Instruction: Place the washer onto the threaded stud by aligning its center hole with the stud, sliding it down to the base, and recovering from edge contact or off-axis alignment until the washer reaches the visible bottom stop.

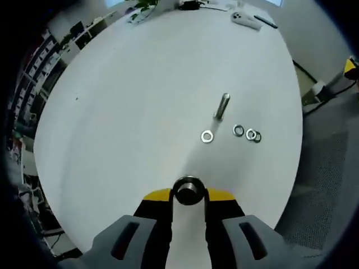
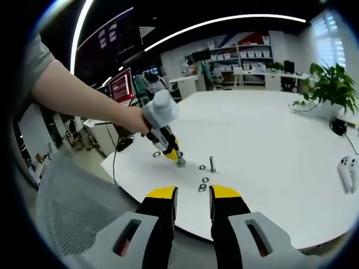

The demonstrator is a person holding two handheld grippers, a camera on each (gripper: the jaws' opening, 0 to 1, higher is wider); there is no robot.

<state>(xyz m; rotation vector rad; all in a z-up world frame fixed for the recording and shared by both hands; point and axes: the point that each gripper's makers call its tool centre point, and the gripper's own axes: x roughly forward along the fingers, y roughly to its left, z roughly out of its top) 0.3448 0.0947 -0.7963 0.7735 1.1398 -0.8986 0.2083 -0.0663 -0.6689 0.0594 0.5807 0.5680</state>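
White round tabletop [image 1: 140,101] carried an upright threaded steel stud [image 1: 222,106] right of centre; flat silver washer [image 1: 207,136] lay just below it, three darker rings [image 1: 247,133] to its right. Left hand-held gripper [image 1: 189,193] was clamped on a thick metal ring [image 1: 188,189]. Right hand-held gripper [image 2: 193,199] sat narrowly parted, empty. Best approach: level the ring, centre over the stud, lower straight. No containers.

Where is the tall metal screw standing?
In the left gripper view, the threaded stud stands upright on the white table, just beyond the nearest washer and three more.
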